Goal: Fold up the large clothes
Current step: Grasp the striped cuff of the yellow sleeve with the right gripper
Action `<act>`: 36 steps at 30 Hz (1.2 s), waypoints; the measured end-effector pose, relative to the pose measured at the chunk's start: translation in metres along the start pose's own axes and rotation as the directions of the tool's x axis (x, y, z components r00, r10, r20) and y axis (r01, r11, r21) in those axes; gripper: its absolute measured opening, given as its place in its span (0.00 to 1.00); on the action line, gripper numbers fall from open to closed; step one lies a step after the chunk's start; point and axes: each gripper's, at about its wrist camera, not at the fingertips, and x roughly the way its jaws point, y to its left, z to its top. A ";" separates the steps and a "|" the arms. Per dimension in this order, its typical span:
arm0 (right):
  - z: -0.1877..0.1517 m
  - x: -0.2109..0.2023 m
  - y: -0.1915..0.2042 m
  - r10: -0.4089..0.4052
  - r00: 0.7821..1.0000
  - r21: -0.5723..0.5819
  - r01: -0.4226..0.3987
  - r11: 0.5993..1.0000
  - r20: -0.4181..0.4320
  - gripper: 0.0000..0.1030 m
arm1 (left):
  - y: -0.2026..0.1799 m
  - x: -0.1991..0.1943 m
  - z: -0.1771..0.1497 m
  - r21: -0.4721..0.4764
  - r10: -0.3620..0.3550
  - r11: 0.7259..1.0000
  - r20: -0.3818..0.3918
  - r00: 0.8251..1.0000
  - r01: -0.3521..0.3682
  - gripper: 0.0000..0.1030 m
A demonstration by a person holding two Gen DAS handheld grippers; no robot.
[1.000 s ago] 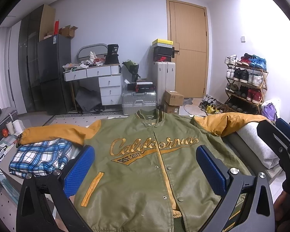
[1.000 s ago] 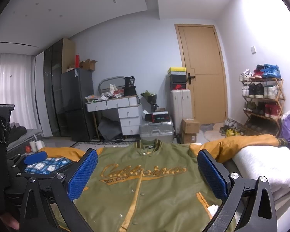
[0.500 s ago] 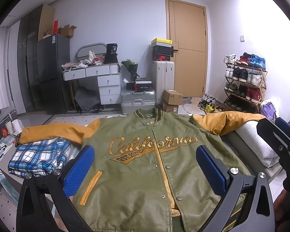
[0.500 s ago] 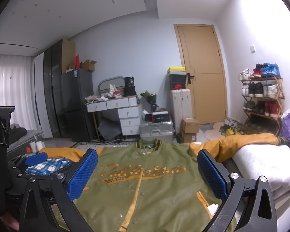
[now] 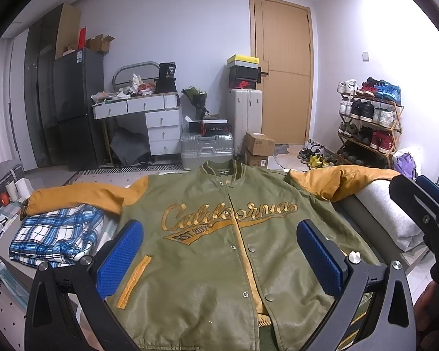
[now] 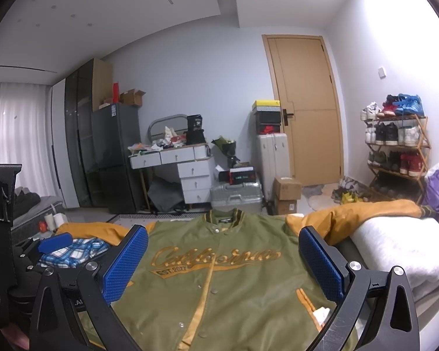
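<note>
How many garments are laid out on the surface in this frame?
2. The green jacket lies spread flat, front up, in the middle; a folded blue plaid garment sits beside its left sleeve. Others may be hidden beyond the frame.

Table (image 5: 13,266), olive jacket (image 5: 219,251) spread flat on it; folded plaid cloth (image 5: 55,234) beside its sleeve

Each gripper, left gripper (image 5: 219,251) and right gripper (image 6: 224,259), has black angular arms with triangular cutouts, silver screws (image 5: 396,264) and blue dimpled pads (image 6: 125,263).
</note>
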 end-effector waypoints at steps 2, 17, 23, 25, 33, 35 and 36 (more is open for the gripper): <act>-0.002 0.002 -0.003 -0.004 1.000 0.001 0.004 1.000 -0.002 1.00 | 0.000 0.004 0.000 0.003 -0.006 1.000 -0.008 1.000 0.006 0.99; 0.021 0.076 -0.237 -0.185 0.947 0.323 0.268 0.908 -0.264 1.00 | 0.007 0.081 -0.017 -0.053 -0.104 0.994 -0.201 0.974 0.095 0.99; 0.006 0.101 -0.385 -0.199 0.864 0.541 0.453 0.708 -0.462 0.94 | -0.001 0.100 -0.017 -0.046 -0.117 0.993 -0.247 0.962 0.109 0.99; 0.002 0.106 -0.416 -0.219 0.842 0.568 0.502 0.652 -0.492 0.94 | -0.003 0.104 -0.017 -0.039 -0.120 0.993 -0.260 0.958 0.114 0.99; 0.001 0.153 -0.460 -0.221 0.771 0.558 0.598 0.576 -0.597 0.46 | 0.003 0.111 -0.020 -0.032 -0.104 0.995 -0.300 0.948 0.099 0.99; 0.005 0.162 -0.464 -0.235 0.768 0.546 0.602 0.583 -0.595 0.31 | 0.005 0.114 -0.018 -0.027 -0.093 0.996 -0.299 0.950 0.089 0.99; 0.010 0.164 -0.464 -0.247 0.770 0.541 0.601 0.588 -0.588 0.28 | 0.006 0.112 -0.018 -0.024 -0.087 0.996 -0.299 0.950 0.083 0.99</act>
